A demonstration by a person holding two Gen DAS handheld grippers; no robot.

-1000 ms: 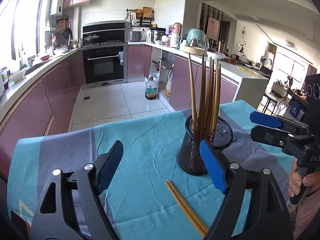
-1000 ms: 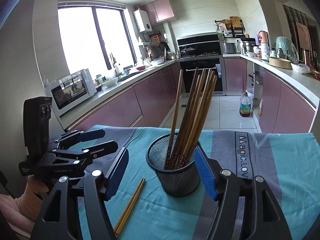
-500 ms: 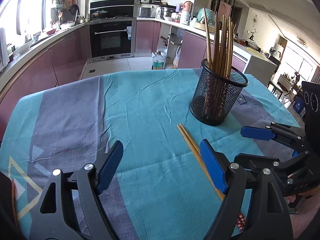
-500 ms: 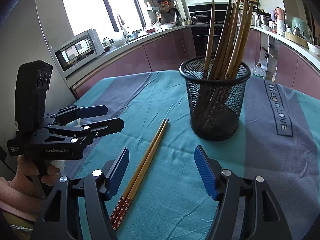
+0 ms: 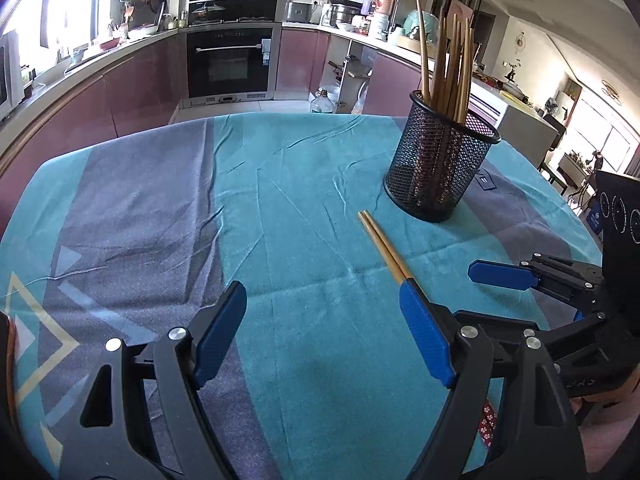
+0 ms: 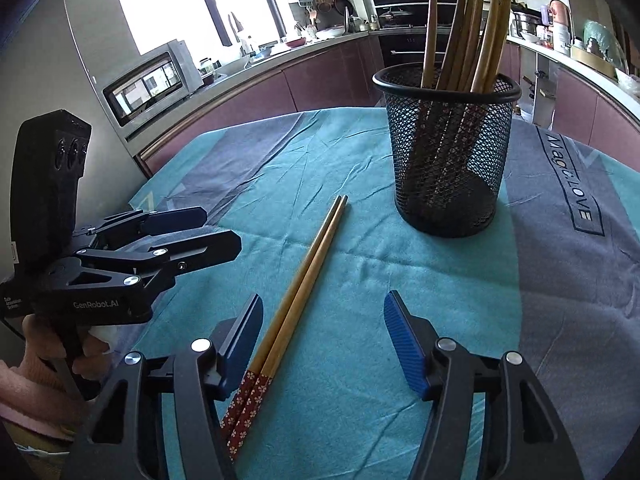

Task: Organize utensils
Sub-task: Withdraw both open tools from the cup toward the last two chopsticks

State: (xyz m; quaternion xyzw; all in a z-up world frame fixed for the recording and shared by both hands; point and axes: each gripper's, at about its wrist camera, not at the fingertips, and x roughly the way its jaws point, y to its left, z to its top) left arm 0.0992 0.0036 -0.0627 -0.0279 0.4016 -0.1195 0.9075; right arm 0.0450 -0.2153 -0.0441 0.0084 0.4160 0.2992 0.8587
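Note:
A pair of wooden chopsticks (image 6: 304,284) with red flowered ends lies flat on the teal tablecloth; it also shows in the left wrist view (image 5: 382,246). A black mesh holder (image 6: 448,152) stands upright behind them with several chopsticks in it; it also shows in the left wrist view (image 5: 438,160). My right gripper (image 6: 324,340) is open and empty, low over the cloth, its left finger beside the chopsticks' red ends. My left gripper (image 5: 322,336) is open and empty, left of the chopsticks. Each gripper shows in the other's view: the left one (image 6: 208,232), the right one (image 5: 500,276).
The table is covered by a teal and grey cloth (image 5: 280,208). Kitchen counters, an oven (image 5: 230,60) and a microwave (image 6: 152,80) stand well behind the table. The table's far edge lies just past the holder.
Both grippers have pulled back from the holder and dropped low toward the cloth. The holder looks farther away; the loose chopsticks now lie between the right gripper's fingers.

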